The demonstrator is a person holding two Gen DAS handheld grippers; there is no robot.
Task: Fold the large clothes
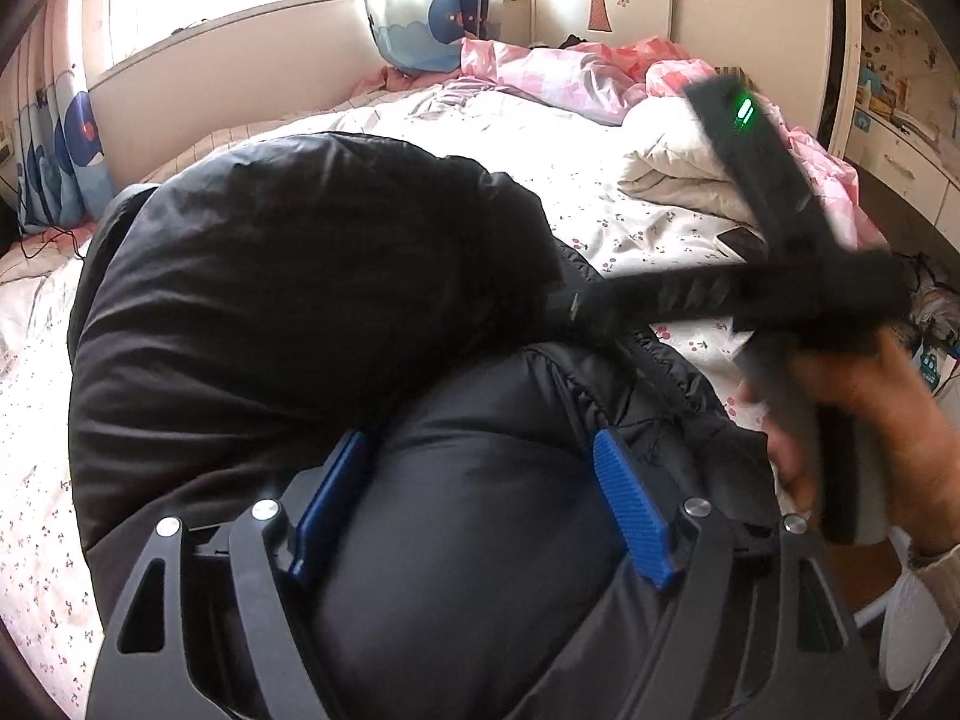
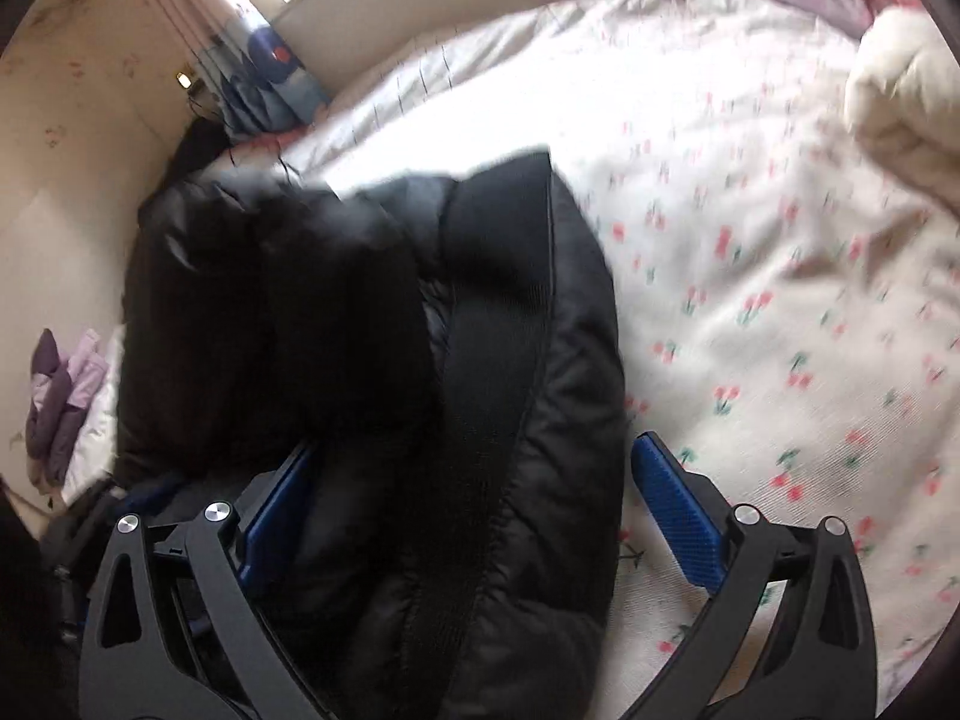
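Observation:
A black puffy jacket (image 1: 288, 300) lies bunched on the bed, with a thick fold doubled over its top. My left gripper (image 1: 480, 444) stands open at the near edge. A bulge of the jacket sits between its blue pads (image 1: 630, 510), and the right pad's face is bare. In the right wrist view the jacket (image 2: 372, 312) shows its ribbed band. My right gripper (image 2: 477, 444) is wide open around the jacket's near end, its right pad over the bare sheet. In the left wrist view a hand (image 1: 864, 420) holds the blurred right gripper (image 1: 576, 306) at the jacket's right side.
The bed has a white cherry-print sheet (image 2: 750, 300). A cream folded duvet (image 1: 678, 174) and a pink quilt (image 1: 570, 72) lie at the far right. A dark phone (image 1: 741, 240) rests on the sheet. Purple cloth (image 2: 60, 396) lies at the left edge.

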